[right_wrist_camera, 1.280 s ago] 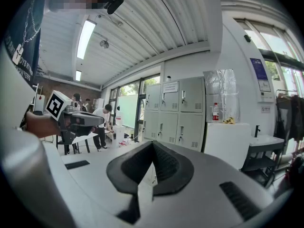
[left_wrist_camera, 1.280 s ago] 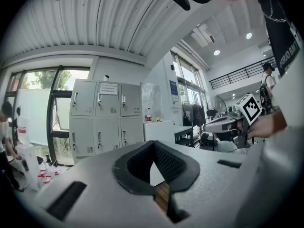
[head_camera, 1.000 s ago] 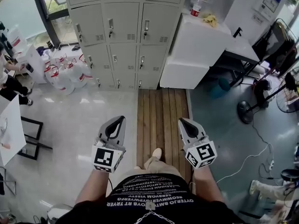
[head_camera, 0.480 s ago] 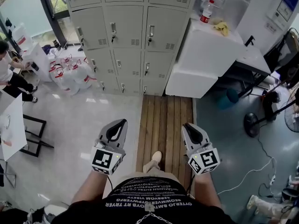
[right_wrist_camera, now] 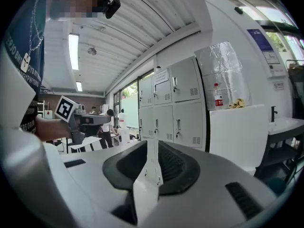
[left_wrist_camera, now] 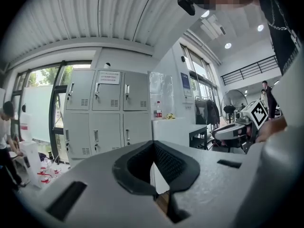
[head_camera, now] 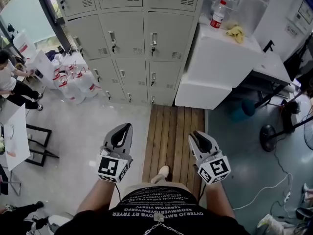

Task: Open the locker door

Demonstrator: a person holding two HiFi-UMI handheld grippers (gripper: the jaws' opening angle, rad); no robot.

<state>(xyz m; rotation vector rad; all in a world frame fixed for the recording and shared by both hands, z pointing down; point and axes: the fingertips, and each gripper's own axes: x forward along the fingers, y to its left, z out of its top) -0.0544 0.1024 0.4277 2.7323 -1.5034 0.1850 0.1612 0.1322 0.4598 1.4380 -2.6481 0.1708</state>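
Note:
A bank of grey lockers (head_camera: 132, 38) stands ahead, every door closed, each with a small upright handle such as the middle one (head_camera: 153, 40). My left gripper (head_camera: 126, 127) is held low in front of my body, far short of the lockers, its jaws together with nothing in them. My right gripper (head_camera: 196, 135) hangs beside it over the wooden strip; its jaws are opening, with a narrow gap and nothing between them. The left gripper view shows the lockers (left_wrist_camera: 107, 113) beyond the closed tips (left_wrist_camera: 153, 148). In the right gripper view they (right_wrist_camera: 173, 108) show past the parted tips (right_wrist_camera: 153, 146).
A white cabinet (head_camera: 220, 58) adjoins the lockers on the right, with a red-labelled bottle (head_camera: 217, 14) and a yellow cloth (head_camera: 236, 32) on top. Water jugs (head_camera: 73, 80) and a person (head_camera: 12, 84) are at the left. A wooden floor strip (head_camera: 171, 131) leads to the lockers. A fan (head_camera: 271, 131) stands at the right.
The head view has shifted and the lockers fill more of the top of the picture. Both grippers stay low in front of my body, about where they were.

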